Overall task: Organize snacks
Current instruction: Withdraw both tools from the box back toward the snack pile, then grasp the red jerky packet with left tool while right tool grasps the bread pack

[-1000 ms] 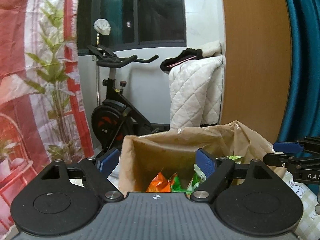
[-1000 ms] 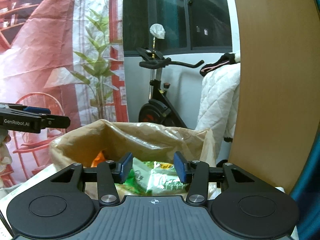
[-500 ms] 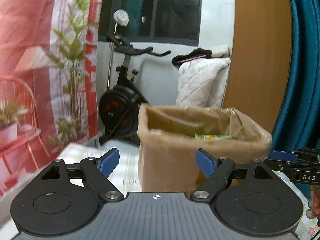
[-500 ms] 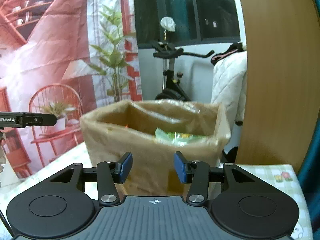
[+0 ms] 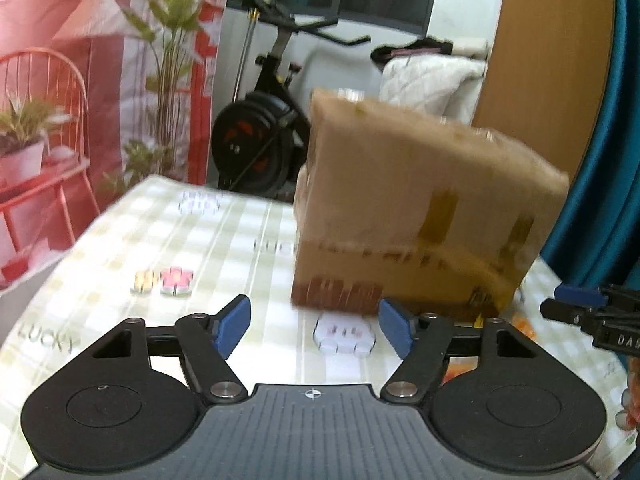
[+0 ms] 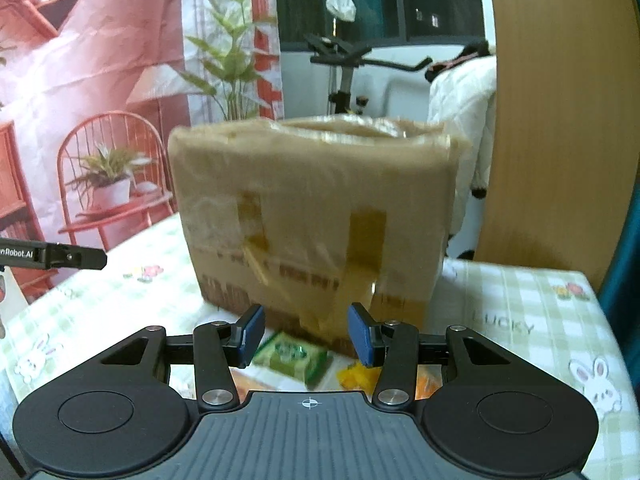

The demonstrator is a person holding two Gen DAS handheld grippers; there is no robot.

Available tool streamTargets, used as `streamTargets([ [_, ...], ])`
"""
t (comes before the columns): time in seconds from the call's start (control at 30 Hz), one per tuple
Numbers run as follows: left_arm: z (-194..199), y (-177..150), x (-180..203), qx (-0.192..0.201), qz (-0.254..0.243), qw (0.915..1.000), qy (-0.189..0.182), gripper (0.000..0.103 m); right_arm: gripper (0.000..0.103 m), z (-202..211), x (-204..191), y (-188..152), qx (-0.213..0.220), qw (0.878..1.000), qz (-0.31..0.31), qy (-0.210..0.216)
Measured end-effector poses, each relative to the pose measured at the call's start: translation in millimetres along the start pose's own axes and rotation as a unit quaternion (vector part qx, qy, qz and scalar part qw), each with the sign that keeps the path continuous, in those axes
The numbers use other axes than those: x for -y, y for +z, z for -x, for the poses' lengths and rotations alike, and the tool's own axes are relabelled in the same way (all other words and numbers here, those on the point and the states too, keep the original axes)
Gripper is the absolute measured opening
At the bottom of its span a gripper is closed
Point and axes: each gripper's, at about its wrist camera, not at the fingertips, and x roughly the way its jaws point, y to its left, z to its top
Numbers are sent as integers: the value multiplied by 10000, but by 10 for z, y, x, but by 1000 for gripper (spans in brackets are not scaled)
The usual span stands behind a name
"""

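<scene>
**Both tongs drop from the box mouth to table level**

The left gripper (image 5: 315, 322) has just been narrowing its jaws, nothing between them; only checked tablecloth (image 5: 120, 264) lies there. The right gripper (image 6: 306, 334) stands part-spread and empty. The taped cardboard box (image 6: 312, 216), earlier viewed from above, now rises ahead. A green snack packet (image 6: 294, 356) lies just beyond the right fingertips, probably the next pick.
</scene>
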Motion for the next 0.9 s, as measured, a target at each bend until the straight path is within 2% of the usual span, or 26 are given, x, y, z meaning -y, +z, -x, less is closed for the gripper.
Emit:
streamTargets([
  [0.2, -115, -225, -19, -333, -54, 9994, -32, 70, 43, -146, -126, -210, -213, 9997, 82, 77],
  [0.3, -135, -332, 44, -401, -193, 9990, -73, 70, 48, -219, -240, -306, -332, 9992, 152, 187],
  [0.4, -151, -411, 88, -473, -282, 9984, -138, 70, 56, -300, -332, -385, -455, 9984, 117, 317],
  [0.47, -173, -438, 101, -514, -316, 9981, -143, 69, 68, -352, -382, -417, -518, 9980, 110, 351],
  [0.53, -184, -456, 117, -525, -329, 9980, -143, 68, 73, -405, -428, -455, -579, 9976, 144, 337],
  [0.67, -187, -478, 126, -533, -332, 9979, -142, 66, 80, -474, -456, -531, -668, 9972, 71, 325],
  [0.8, -232, -512, 140, -584, -319, 9977, -88, 65, 85, -535, -461, -572, -681, 9967, -410, 181],
  [0.87, -242, -516, 135, -604, -275, 9978, -75, 64, 96, -598, -500, -570, -700, 9962, -489, 140],
  [0.9, -236, -517, 131, -597, -269, 9978, -69, 64, 96, -636, -542, -568, -741, 9962, -444, 89],
])
